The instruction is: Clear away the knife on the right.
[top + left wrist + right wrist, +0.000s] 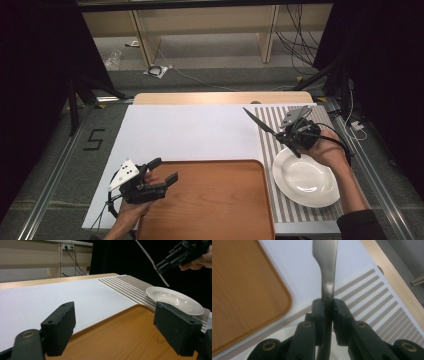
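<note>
Two grippers over white sheet [185,132], wooden tray [215,200], striped mat [280,130] and white plate [305,179]: left gripper [162,171] jaws wide apart and empty above tray corner, right gripper [285,137] clamped on metal utensil [260,121] raised above plate's far rim.

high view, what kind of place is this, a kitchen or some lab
Most likely a lab or recording rig, not a kitchen: black curtains flank the table, loose cables trail over the floor, and a number 5 is taped there.
</note>
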`<action>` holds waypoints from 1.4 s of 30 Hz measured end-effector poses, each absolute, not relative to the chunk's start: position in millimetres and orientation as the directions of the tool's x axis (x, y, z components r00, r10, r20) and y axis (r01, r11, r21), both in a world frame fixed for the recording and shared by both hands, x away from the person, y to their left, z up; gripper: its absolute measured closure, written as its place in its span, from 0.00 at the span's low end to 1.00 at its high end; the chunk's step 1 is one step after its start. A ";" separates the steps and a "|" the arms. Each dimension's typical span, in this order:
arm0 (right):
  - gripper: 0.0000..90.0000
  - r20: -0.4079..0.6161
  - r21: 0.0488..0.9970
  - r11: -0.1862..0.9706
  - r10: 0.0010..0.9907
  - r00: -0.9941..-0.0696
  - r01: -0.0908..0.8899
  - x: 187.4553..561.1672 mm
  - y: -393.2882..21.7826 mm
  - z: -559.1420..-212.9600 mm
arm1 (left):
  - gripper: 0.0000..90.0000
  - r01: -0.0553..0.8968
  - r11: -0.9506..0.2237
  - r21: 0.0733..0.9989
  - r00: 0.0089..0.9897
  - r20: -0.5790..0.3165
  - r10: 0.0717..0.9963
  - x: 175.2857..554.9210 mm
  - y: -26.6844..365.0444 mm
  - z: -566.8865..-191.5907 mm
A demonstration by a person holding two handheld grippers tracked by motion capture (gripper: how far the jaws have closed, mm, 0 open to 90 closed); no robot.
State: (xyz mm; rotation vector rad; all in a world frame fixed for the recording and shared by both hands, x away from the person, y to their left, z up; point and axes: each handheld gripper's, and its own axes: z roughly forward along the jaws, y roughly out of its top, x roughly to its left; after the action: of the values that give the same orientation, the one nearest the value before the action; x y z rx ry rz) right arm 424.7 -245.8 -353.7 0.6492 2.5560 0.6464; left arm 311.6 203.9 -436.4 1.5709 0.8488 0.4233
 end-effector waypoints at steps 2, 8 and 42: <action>0.90 -0.281 0.540 0.778 0.527 -0.802 0.322 417.8 -241.0 -354.8 | 0.20 0.276 0.011 0.961 0.663 -0.199 0.722 311.5 203.7 -436.5; 0.90 -0.277 0.565 0.775 0.502 -0.819 0.284 403.4 -228.6 -358.5 | 0.20 0.275 0.005 0.961 0.664 -0.194 0.722 311.2 203.7 -435.9; 0.90 -0.104 0.510 0.818 0.365 -0.925 0.266 362.6 -153.6 -391.3 | 0.20 0.265 0.018 0.964 0.662 -0.196 0.723 310.0 206.7 -434.5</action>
State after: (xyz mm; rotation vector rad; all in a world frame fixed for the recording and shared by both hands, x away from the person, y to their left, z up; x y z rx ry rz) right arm 362.6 -153.6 -391.3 0.4915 2.8055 0.7435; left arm 310.0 206.7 -434.5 1.5572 0.8442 0.4311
